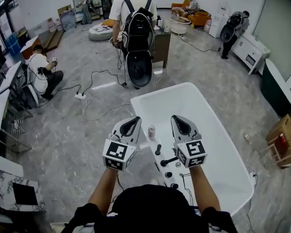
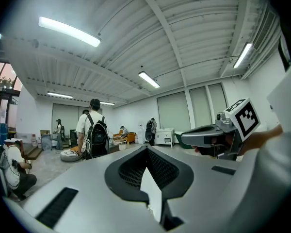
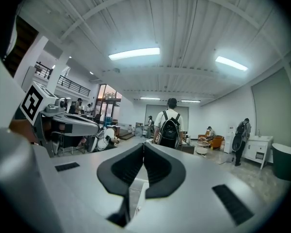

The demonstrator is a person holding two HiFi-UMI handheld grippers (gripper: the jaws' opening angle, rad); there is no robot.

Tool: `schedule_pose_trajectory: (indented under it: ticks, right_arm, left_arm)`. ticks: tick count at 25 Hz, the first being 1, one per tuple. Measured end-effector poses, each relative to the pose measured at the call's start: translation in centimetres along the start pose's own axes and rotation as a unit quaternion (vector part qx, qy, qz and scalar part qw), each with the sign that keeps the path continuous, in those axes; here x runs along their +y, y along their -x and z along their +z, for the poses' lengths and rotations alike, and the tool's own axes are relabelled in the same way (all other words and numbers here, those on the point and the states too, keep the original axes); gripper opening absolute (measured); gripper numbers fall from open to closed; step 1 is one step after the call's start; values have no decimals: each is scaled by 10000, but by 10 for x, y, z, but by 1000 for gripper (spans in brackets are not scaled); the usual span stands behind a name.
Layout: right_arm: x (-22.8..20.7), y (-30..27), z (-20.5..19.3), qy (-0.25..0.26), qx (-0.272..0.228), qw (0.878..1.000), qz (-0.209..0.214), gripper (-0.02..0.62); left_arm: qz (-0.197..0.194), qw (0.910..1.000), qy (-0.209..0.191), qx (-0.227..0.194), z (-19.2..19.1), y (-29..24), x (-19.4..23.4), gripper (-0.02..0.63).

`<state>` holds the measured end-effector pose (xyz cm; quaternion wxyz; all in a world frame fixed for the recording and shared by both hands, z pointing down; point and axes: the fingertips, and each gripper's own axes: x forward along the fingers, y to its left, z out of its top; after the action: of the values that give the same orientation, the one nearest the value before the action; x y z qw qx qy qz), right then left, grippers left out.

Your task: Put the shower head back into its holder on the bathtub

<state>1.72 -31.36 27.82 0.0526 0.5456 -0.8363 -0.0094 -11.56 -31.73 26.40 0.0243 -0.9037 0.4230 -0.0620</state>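
L gripper (image 1: 131, 124) and R gripper (image 1: 182, 124) are both riding pressed together w/ nothing btw the jaws. They're pointing level, side by side but apart, out toward the room.

Just below and btw them, the tap set is sitting on the near rim of the bathtub (image 1: 218, 149). There's a black upright piece (image 1: 158, 149), a black lever (image 1: 169, 161) under the R gripper, and round knobs (image 1: 169, 174) nearer the person. A small pale bottle (image 1: 152, 131) is standing btw the two tips.

Shower head: I'm not picking it out for sure. The upright piece may be it, standing in its holder, but it's too small to tell.

So the scene is fitting two stages: head seated w/ empty hands held clear above it, or empty hands hovering ahead of going for it.

Either way, doing this well is, IMO, coming down to:
- keeping both tips clear of lever and knobs
- not knocking the bottle
- looking down at the deck and checking whether the head is sitting straight in the holder before committing to anything
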Motion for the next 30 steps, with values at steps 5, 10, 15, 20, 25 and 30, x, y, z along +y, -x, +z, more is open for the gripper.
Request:
schedule_pose_trajectory:
  ticks: [5, 10, 15, 20, 25, 30]
  right_arm:
    - [-1, -2, 6, 23, -135, 9999, -45, 21]
    - [1, -4, 7, -11, -171, 9998, -37, 21]
    - [4, -8, 4, -25, -159, 9999, -14, 21]
    - [4, -10, 13, -16, -211, 9998, 29, 21]
    - [11, -6, 11, -45, -253, 9997, 53, 21]
    - [9, -6, 12, -24, -249, 9996, 95, 21]
  left_arm:
    - [40, 10000, -26, -31, 2, 0, 3, 14]
    - [43, 10000, -15, -47, 4, 0, 5, 14]
    - [67, 10000, -20, -50, -1, 0, 6, 14]
    - [100, 9999, -35, -27, 3, 0, 4, 14]
    - [101, 9999, -63, -41, 3, 7, -2, 15]
    - [99, 9999, -108, -55, 4, 2, -8, 15]
